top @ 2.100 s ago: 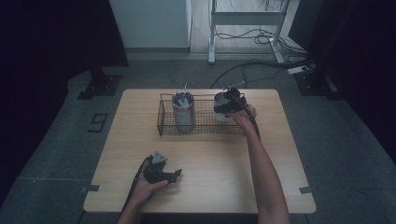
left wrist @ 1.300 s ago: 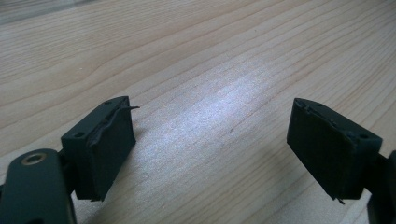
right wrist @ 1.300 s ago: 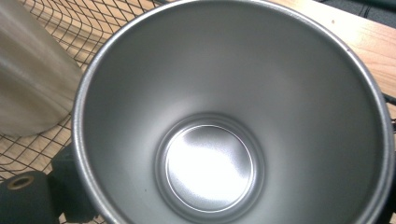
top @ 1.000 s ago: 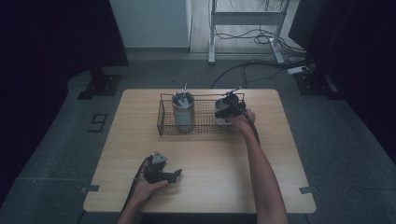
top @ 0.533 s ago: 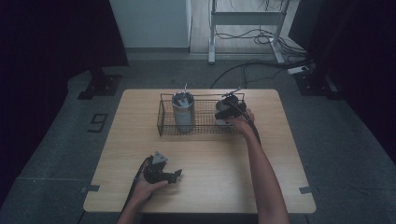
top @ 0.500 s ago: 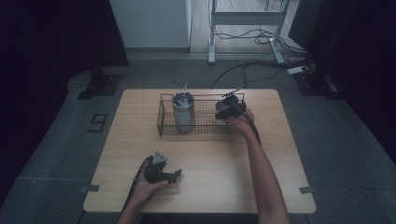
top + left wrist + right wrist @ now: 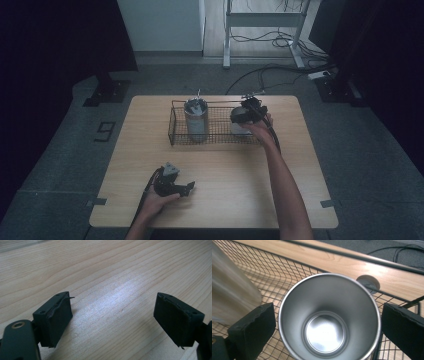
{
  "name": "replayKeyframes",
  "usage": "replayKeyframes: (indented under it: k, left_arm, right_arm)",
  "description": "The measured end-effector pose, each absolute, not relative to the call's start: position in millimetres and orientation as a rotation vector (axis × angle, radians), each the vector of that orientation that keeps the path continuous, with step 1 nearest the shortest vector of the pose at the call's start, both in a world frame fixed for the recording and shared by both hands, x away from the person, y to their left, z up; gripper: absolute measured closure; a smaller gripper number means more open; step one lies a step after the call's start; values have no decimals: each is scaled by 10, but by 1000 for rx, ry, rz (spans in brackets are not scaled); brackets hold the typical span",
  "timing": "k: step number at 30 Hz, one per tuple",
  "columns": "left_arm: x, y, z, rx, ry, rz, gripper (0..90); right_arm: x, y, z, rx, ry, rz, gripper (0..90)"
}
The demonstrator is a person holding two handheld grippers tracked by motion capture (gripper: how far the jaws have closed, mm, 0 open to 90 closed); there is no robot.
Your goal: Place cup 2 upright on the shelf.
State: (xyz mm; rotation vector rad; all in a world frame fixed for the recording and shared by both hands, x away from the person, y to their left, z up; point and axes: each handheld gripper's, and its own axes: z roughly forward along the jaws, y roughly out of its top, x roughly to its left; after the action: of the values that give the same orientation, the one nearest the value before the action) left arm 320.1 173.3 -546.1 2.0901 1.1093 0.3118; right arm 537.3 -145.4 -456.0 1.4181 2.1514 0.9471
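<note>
High view: right claw point(image 7: 248, 111) has come down with the steel cup point(image 7: 328, 320) into the wire basket point(image 7: 176, 126).
Two seconds back the cup sat higher, at the basket's end; now it stands upright on the mesh directly under the claw. Pads flank the rim closely; pressing or slack, cannot tell. Judged: placement is done and release is next. Left claw point(image 7: 112, 322) is unmoved, jaws apart and empty, with bare counter point(image 7: 120, 270) beneath it.

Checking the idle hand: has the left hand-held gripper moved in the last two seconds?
No. The left hand-held gripper sits at the same spot near the table's near edge.
</note>
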Motion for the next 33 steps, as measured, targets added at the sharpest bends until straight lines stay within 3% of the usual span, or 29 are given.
replayKeyframes:
  k: [15,33]
  left_arm:
    - [3193,1740,-5466,2085,1108,313,149]
    - [3187,1733,-5467,2094,1107,320,143]
  right_arm:
    - [5060,-1513,-4298,1345,2088,1093,38]
    - [4152,-1995,-4420,1316,2002,1248,128]
